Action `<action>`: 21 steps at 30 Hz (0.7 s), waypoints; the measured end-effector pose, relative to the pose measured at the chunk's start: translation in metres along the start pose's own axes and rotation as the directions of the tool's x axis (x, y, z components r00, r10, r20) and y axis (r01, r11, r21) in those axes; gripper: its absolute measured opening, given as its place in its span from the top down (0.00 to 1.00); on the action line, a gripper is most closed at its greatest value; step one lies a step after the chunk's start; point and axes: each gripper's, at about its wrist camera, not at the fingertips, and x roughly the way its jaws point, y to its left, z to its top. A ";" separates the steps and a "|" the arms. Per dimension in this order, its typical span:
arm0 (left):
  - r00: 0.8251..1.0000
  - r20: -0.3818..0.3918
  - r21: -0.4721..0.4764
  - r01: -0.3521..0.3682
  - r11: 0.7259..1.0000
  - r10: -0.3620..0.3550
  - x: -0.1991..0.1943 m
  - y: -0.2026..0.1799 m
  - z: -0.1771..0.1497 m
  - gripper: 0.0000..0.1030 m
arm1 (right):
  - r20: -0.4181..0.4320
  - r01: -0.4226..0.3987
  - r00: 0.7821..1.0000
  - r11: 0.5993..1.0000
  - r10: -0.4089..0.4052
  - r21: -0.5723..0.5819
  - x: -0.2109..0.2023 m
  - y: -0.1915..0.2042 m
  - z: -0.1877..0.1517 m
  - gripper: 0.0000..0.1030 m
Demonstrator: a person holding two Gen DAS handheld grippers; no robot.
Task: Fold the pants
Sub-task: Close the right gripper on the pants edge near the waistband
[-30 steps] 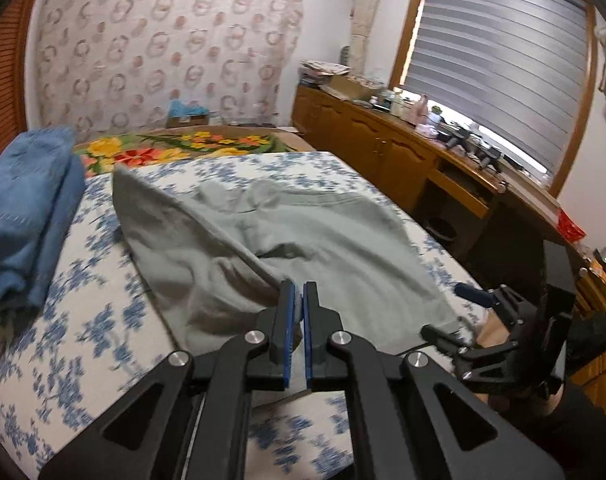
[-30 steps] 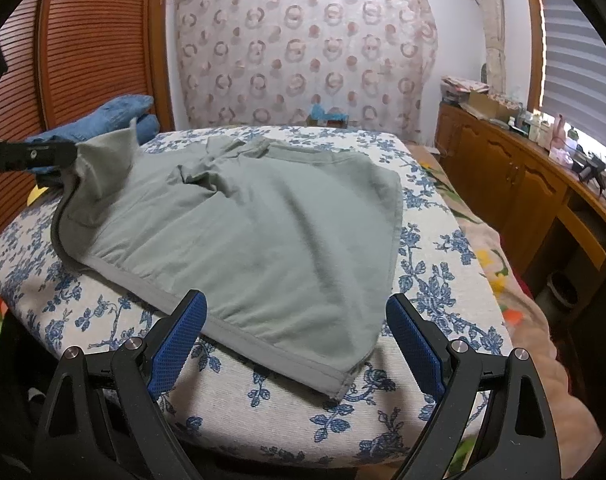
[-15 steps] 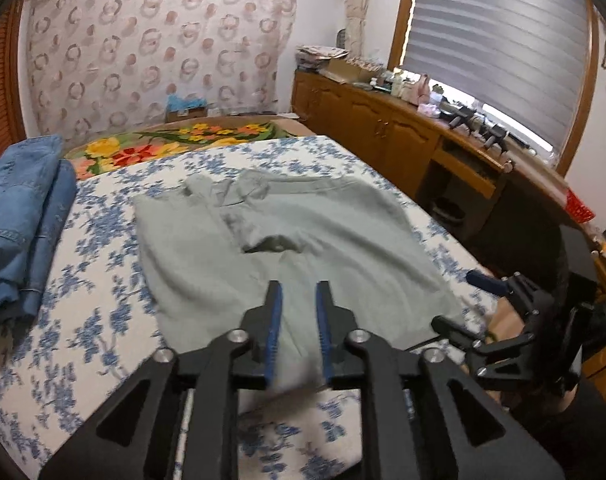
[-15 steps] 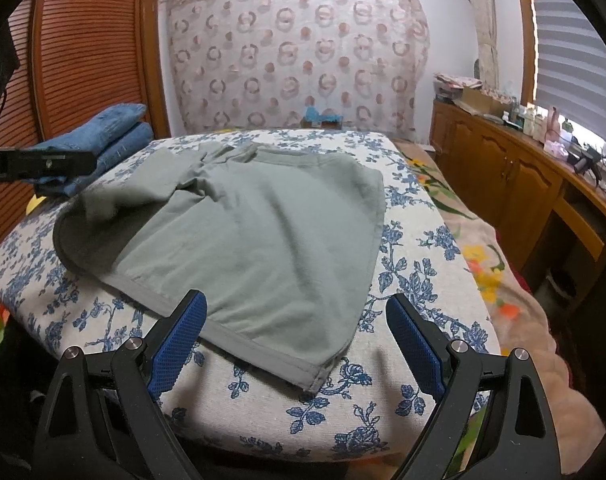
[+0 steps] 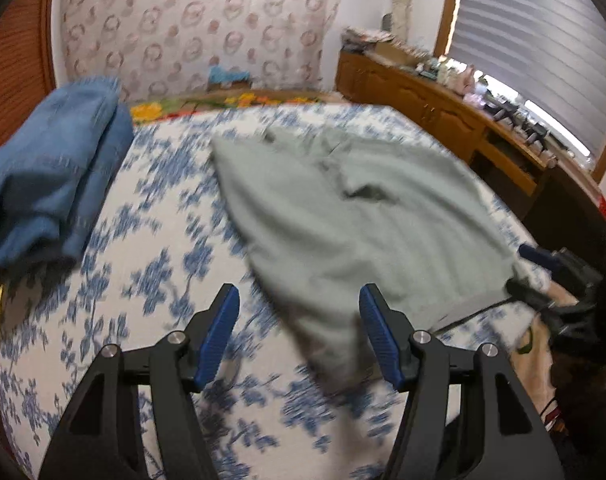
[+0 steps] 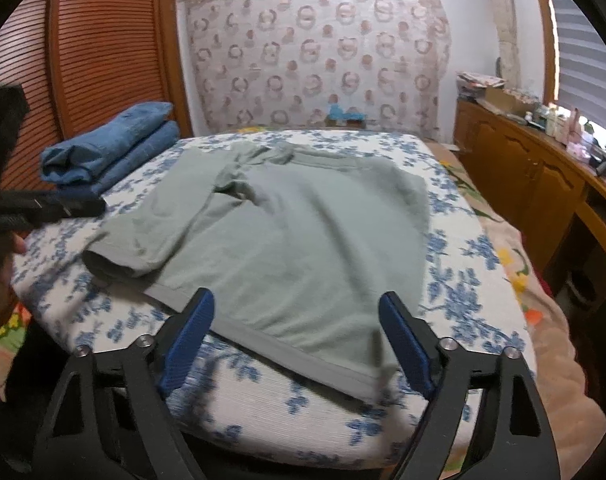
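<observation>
We're looking at the grey-green pants (image 6: 303,240) lying flat on the bed (image 6: 463,272), w/ the waistband hem at the bed's near edge and the length running away toward the far edge by the patterned curtain. One layer is already lying doubled over on the side toward the louvred doors, its short folded end pointing at the near corner there.

Right gripper (image 6: 299,340) is hovering right over the near hem; its fingers (image 6: 191,332) are closing in, w/ the hem lying between and below them, nothing pinched yet. So the right one is nearer the waistband's free corner at the near edge.

Left gripper (image 5: 299,332) is sitting at the pants' other near corner; its fingers (image 5: 219,328) are spreading apart, cloth lying loose between them, not gripped. In the right-wrist view it's showing as a dark bar (image 6: 43,208) beside the folded layer.

We're judging the next move as a lengthwise fold: near hem carried toward the far edge, along the long axis.

No containers here. A folded blue denim stack (image 6: 111,144) is resting at the far corner by the doors, well apart from the pants.
</observation>
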 end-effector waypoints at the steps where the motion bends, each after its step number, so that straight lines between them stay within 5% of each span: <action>1: 1.000 -0.014 -0.002 -0.006 1.000 0.006 0.003 0.002 -0.004 0.40 | 0.000 -0.011 1.000 1.000 0.011 -0.003 0.000 0.003 0.002 0.26; 11: 0.999 -0.040 -0.005 -0.024 1.000 0.024 0.010 0.005 -0.025 0.40 | -0.011 -0.120 0.993 0.992 0.120 -0.036 0.011 0.034 0.023 0.57; 21: 1.000 0.009 0.015 -0.027 1.000 0.027 0.006 0.004 -0.033 0.40 | -0.073 -0.230 0.971 0.973 0.227 -0.025 0.040 0.061 0.033 0.60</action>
